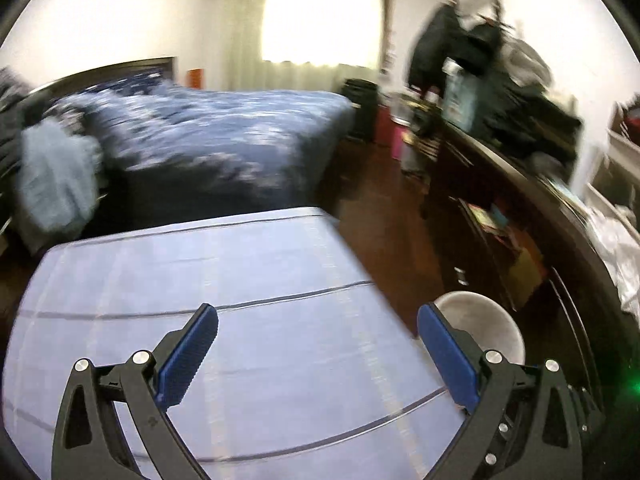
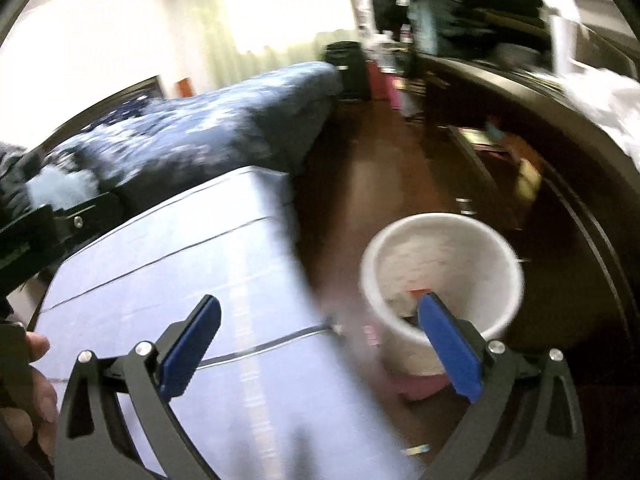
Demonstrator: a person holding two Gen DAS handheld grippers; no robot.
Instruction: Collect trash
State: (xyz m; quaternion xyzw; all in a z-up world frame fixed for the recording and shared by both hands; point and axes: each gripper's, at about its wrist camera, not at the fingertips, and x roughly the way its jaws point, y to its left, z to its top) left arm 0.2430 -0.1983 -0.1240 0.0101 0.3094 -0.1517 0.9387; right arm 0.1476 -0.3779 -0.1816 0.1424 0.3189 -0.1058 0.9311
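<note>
1. The left gripper [image 1: 318, 318] hangs above a worktop [image 1: 240, 280] covered in a pale blue cloth with thin dark stripes; its blue-padded jaws stand wide apart with nothing between them.
2. The right gripper [image 2: 320, 312] is likewise spread to its widest, empty, with one blue pad over the cloth and the other in front of a white bin.
3. The white bin [image 2: 440, 272] stands on the dark wooden floor [image 2: 352, 184] just beside the right edge of the worktop [image 2: 200, 280]. It is upright and open at the top.
4. Inside the bin lies pale crumpled trash, with a small orange-red scrap near the gripper's right pad; what the pieces are cannot be told through the blur.
5. In the left wrist view only part of the bin's rim [image 1: 484, 320] shows, behind that gripper's right finger.
6. A small pink item lies at the foot of the bin, too smeared to identify.
7. Beyond the worktop stands a bed [image 1: 224, 136] with a blue and white patterned cover, and behind it a bright curtained window [image 1: 320, 20].
8. A dark dresser [image 1: 500, 208] piled with clothes runs along the right wall.
9. A hand [image 2: 36, 392] shows at the left edge of the right wrist view, next to the black body of the other gripper.
</note>
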